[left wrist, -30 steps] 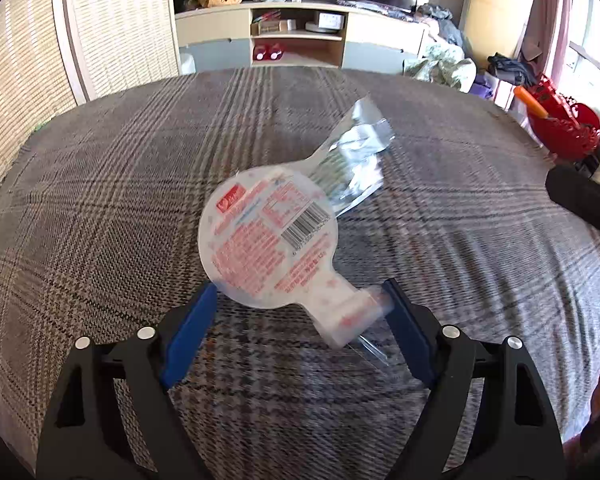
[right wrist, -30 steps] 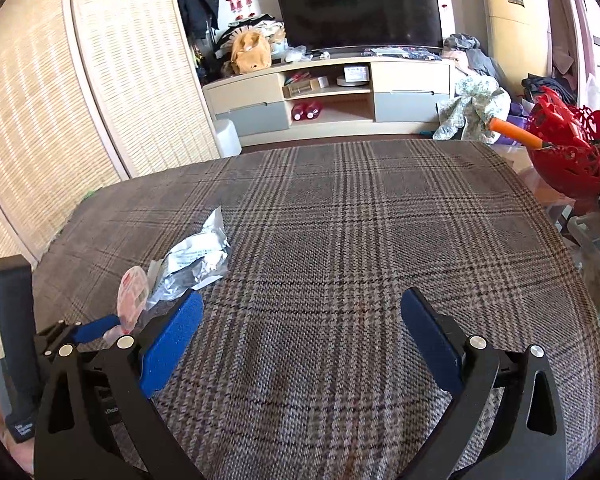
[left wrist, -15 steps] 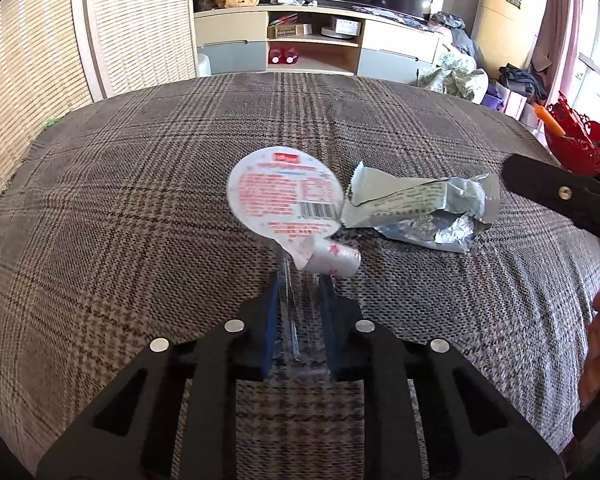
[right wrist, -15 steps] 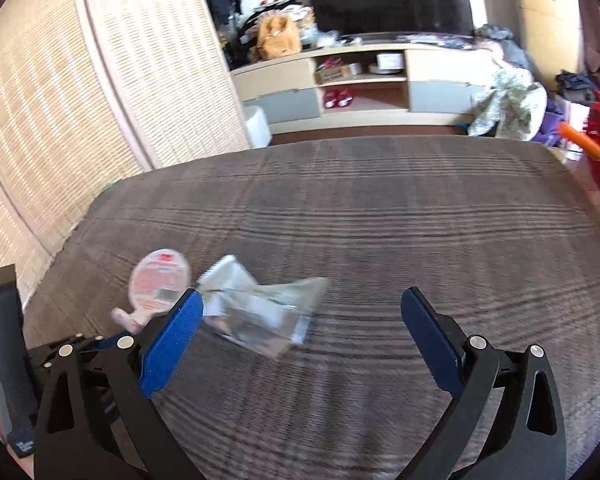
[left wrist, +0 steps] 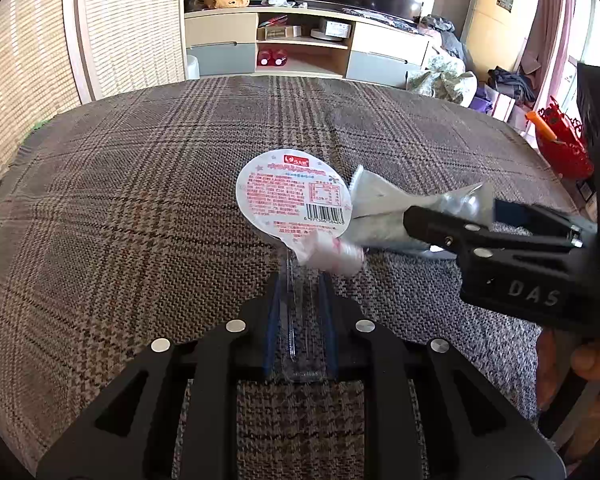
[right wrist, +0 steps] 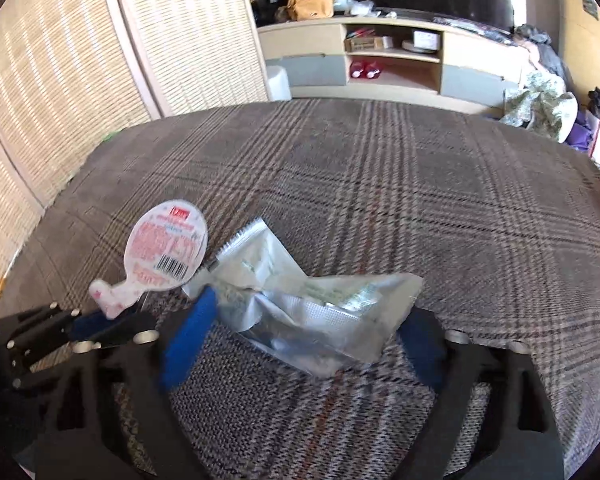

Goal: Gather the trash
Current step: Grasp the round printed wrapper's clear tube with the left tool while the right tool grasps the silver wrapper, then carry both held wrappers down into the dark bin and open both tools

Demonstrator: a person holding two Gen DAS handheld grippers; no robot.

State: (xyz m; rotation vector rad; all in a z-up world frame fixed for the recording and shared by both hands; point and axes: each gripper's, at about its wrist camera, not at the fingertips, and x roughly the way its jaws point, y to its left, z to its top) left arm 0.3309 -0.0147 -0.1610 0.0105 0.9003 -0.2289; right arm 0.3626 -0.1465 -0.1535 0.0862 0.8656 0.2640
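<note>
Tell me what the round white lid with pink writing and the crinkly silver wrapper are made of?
The round white peel-off lid with pink print and a barcode looks like thin plastic or foil film: flat, slightly glossy, curling at its tab. The crumpled silver wrapper looks like metallised plastic foil: shiny, with sharp creases and a serrated edge. Neither can be told for sure by sight.

1. The left wrist view looks steeply down, close over the plaid cloth (left wrist: 140, 208).
2. The right wrist view does likewise from the right.
3. Both share the round lid (left wrist: 292, 194) (right wrist: 166, 250), the foil wrapper (left wrist: 384, 216) (right wrist: 312, 312) and the shelf unit (left wrist: 300, 46) (right wrist: 392, 60).
</note>
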